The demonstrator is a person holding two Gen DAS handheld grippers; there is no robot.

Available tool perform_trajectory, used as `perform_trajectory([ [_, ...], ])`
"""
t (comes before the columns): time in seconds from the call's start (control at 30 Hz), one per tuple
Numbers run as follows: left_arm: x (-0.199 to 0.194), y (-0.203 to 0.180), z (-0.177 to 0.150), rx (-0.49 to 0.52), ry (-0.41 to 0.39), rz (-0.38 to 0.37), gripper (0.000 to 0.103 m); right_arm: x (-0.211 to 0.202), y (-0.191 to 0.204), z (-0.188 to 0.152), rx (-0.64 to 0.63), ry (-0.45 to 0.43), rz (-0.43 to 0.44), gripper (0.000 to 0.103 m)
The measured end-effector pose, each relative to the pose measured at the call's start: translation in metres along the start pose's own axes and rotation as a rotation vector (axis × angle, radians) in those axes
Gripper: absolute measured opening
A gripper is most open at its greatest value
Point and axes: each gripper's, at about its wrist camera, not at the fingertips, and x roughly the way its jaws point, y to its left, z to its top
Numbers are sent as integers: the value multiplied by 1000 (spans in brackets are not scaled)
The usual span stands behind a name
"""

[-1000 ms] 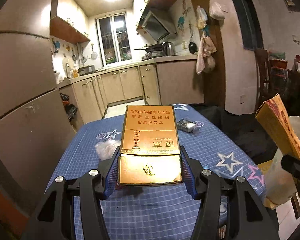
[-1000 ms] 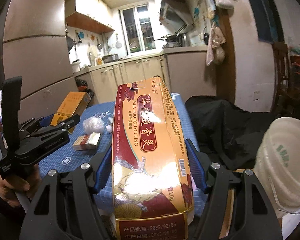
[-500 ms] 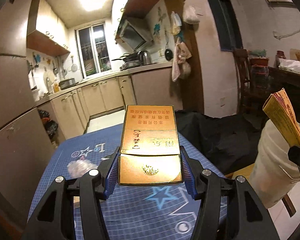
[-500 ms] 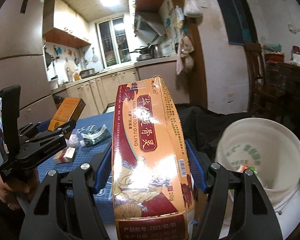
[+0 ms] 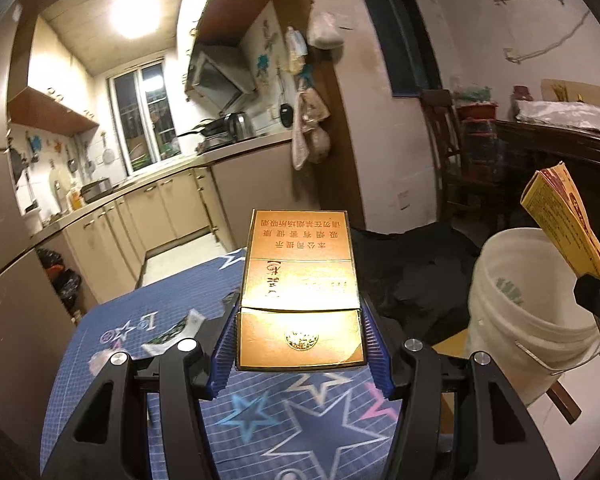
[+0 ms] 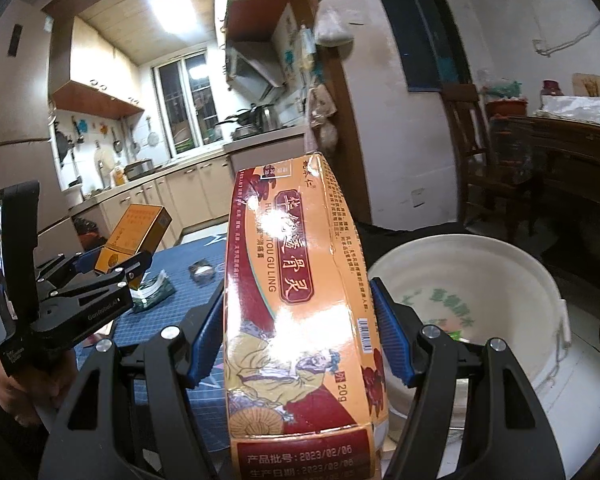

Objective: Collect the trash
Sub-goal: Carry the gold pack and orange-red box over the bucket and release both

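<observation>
The left gripper [image 5: 300, 344] clamps a gold carton [image 5: 299, 280]; the right gripper [image 6: 296, 336] clamps an orange box [image 6: 300, 300]. The white bucket [image 6: 500, 264] holds perhaps a scrap or two.

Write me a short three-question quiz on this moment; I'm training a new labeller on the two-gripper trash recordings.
1. True or false: the left gripper is shut on the flat gold cardboard cigarette carton.
2. What does the right gripper hold?
A. a crumpled tissue
B. the long orange and red medicine box
C. a kettle
3. Fill in: the round white plastic bucket stands beside the ____ star-patterned tablecloth.

Key: 1 true; 2 B; 3 blue.
</observation>
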Motion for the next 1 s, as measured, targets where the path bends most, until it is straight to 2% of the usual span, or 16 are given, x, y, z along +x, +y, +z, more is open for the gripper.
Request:
perform_trajectory([
  [0.4,18,-69,19,90,-21,-117,57,-11,-46,3,38,-22,-117,65],
  [0.77,27,-123,32,167,-50,-190,57,-19,-77,7,39,-37,-206,65],
  [1.0,35,-155,33,214,-47,-258,57,-20,-100,7,41,-19,-266,65],
])
